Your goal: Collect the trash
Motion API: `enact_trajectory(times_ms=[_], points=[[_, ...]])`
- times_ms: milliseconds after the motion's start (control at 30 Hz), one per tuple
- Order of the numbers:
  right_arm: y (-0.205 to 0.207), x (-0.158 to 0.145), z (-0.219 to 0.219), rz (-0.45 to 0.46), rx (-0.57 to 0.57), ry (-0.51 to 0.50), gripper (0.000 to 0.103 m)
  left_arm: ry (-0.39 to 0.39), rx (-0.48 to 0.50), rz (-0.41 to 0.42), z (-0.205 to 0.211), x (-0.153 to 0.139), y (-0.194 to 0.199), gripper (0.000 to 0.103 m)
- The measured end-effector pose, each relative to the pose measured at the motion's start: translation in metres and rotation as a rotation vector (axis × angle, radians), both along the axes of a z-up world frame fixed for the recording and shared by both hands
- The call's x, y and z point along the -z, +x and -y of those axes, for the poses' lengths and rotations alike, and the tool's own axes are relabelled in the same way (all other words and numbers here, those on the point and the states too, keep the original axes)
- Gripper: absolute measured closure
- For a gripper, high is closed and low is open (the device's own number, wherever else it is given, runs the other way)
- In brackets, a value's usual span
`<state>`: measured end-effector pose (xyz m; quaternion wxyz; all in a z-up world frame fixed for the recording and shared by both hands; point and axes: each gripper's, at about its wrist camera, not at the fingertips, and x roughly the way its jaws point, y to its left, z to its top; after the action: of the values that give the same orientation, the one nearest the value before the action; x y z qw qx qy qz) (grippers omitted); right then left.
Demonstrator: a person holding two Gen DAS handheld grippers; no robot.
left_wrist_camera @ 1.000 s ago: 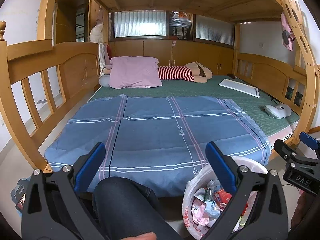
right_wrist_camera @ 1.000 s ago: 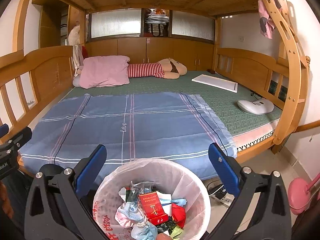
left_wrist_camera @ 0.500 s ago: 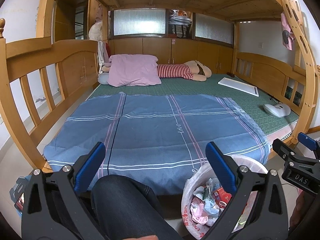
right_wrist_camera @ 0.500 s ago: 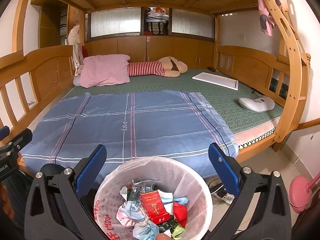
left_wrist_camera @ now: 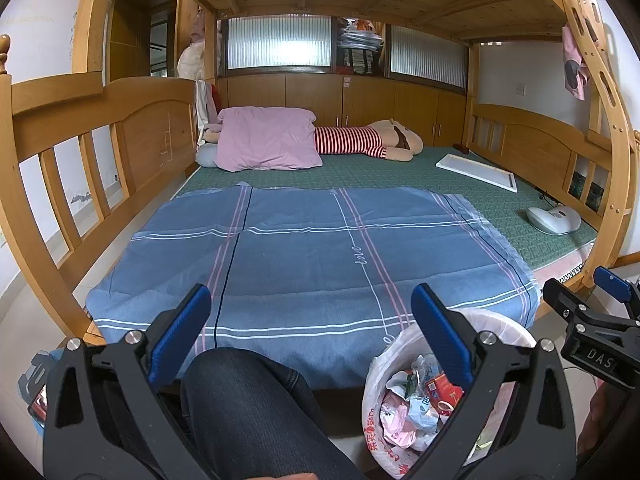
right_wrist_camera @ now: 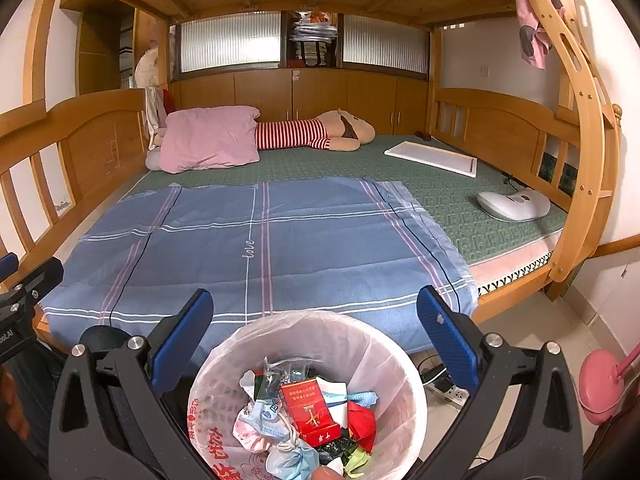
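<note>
Left wrist view: our left hand-held gripper is spread wide and grips nothing. A knee in dark jeans fills the gap below it. The lined bin of trash sits low right, partly behind the right finger. Blue blanket covers the bed ahead.

Right wrist view: our right hand-held gripper is likewise spread and bare, directly above the bin. A red cigarette pack tops the wrappers. A pink pillow and a striped plush toy lie at the far end.
</note>
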<state>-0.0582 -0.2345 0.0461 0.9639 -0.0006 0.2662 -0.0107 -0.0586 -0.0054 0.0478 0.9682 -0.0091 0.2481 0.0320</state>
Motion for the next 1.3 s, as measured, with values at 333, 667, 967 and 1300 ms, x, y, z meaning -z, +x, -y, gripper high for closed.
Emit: enact_trajectory(times_ms=[333, 667, 967, 1300], points=[[0.0, 0.0002, -0.0006, -0.003, 0.0, 0.0, 0.004, -0.001, -0.001, 0.0, 0.0002, 0.0001, -0.0002, 0.003], [0.0001, 0.0002, -0.001, -0.003, 0.001, 0.001, 0.004, -0.001, 0.0, -0.001, 0.0006, 0.0007, -0.0004, 0.003], [0.0002, 0.0001, -0.0013, -0.003, 0.001, 0.002, 0.004, -0.008, -0.001, -0.007, 0.003, 0.0061, -0.0012, 0.003], [0.0004, 0.0004, -0.0014, -0.005, 0.0, 0.001, 0.004, -0.01, -0.001, -0.008, 0.0035, 0.007, -0.0012, 0.003]])
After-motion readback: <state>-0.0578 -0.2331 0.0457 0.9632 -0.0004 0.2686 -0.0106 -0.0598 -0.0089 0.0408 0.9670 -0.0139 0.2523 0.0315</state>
